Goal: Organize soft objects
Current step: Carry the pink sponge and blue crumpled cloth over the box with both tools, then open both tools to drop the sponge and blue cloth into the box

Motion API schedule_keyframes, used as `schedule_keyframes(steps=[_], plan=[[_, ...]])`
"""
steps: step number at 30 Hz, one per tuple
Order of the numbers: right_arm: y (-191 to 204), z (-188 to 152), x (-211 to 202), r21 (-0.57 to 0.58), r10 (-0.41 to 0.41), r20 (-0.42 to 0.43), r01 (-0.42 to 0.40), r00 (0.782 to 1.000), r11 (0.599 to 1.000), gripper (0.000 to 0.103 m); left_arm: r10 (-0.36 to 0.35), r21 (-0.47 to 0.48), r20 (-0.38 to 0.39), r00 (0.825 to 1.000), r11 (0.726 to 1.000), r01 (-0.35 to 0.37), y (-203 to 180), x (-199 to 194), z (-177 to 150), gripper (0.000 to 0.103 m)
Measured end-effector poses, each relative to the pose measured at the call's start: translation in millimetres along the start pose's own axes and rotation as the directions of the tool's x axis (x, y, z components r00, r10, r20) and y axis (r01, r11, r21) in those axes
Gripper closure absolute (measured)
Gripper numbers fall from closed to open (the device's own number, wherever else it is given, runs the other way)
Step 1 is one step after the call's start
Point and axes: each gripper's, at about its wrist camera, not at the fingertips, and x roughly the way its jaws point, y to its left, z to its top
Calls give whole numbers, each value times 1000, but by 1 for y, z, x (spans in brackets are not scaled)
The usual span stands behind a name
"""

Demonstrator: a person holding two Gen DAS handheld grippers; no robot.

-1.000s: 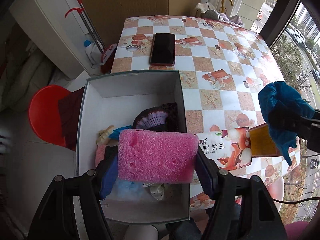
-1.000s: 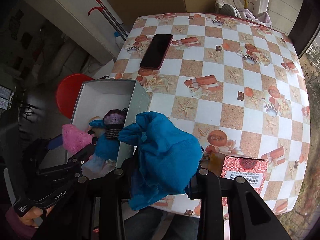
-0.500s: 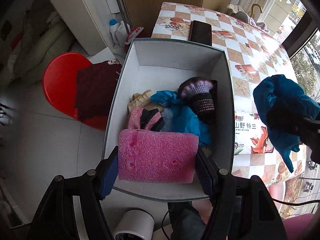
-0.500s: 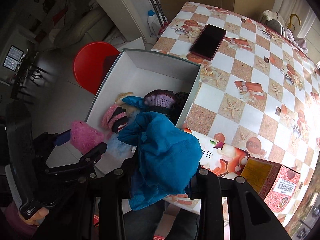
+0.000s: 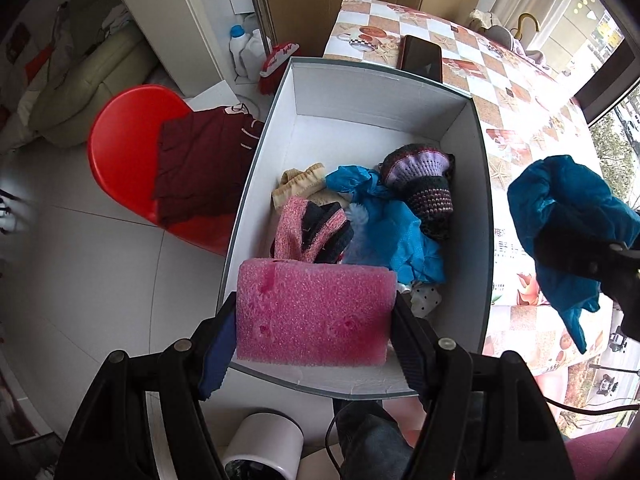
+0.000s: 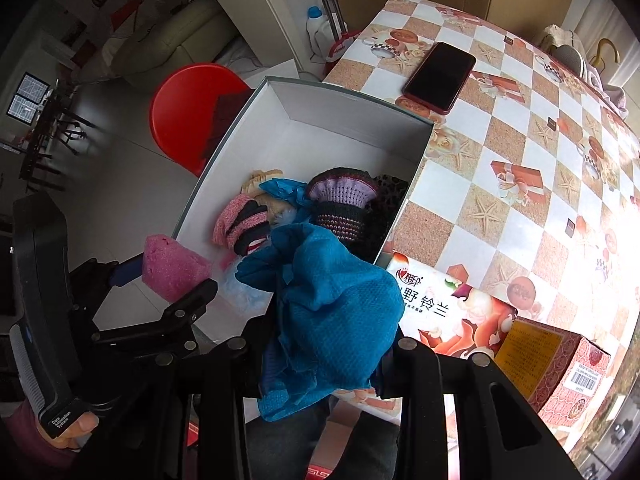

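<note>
Both tongs were closed on soft things. My left tongs (image 5: pixel 316 320) gripped a pink sponge (image 5: pixel 314 316) between the two fingers, and it hung over the near end of the white box (image 5: pixel 372 112). From the right wrist view the same sponge (image 6: pixel 174 270) was at the left, just over the near left rim of the box (image 6: pixel 348 118). My right tongs (image 6: pixel 320 364) gripped a blue cloth (image 6: pixel 332 328); the cloth was bunched and hung down between the fingers, close to the near right corner of the box. In the left wrist view this cloth (image 5: pixel 568 224) was to the right of the box, above the tabletop (image 5: pixel 516 96).

Inside the box lay a knitted purple and black hat (image 5: pixel 424 184) against the right wall, a blue piece (image 5: pixel 392 224) beside it, a pink and black sock (image 5: pixel 312 228) to the left, and a beige piece (image 5: pixel 298 184) behind the sock. The far part of the box floor was bare.

On the tabletop, a phone (image 6: pixel 440 76) lay beyond the box. A tissue pack (image 6: pixel 448 312) touched the right side of the box, and a red carton (image 6: pixel 560 364) stood to the right of the pack. A red stool (image 5: pixel 132 148) with a dark cloth on it stood on the floor, left of the box.
</note>
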Motion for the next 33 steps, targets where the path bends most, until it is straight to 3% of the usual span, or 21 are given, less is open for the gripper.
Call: schedule_keyframes(steps=[8,19,33], plan=[[3,28,5,-19,-14,6,14,1000,1000,67,1,-13,0,1000,1000,-1,5,3,12,30],[-1,74,12,-18,-48,22,48,999,999,67,-5,-21,22,1000,1000,5,-2,12,56,30],[-11,88,19,-7,-69,22,70,997,998,67,-2,-40,1,1000,999,2,-8,23,68,30]])
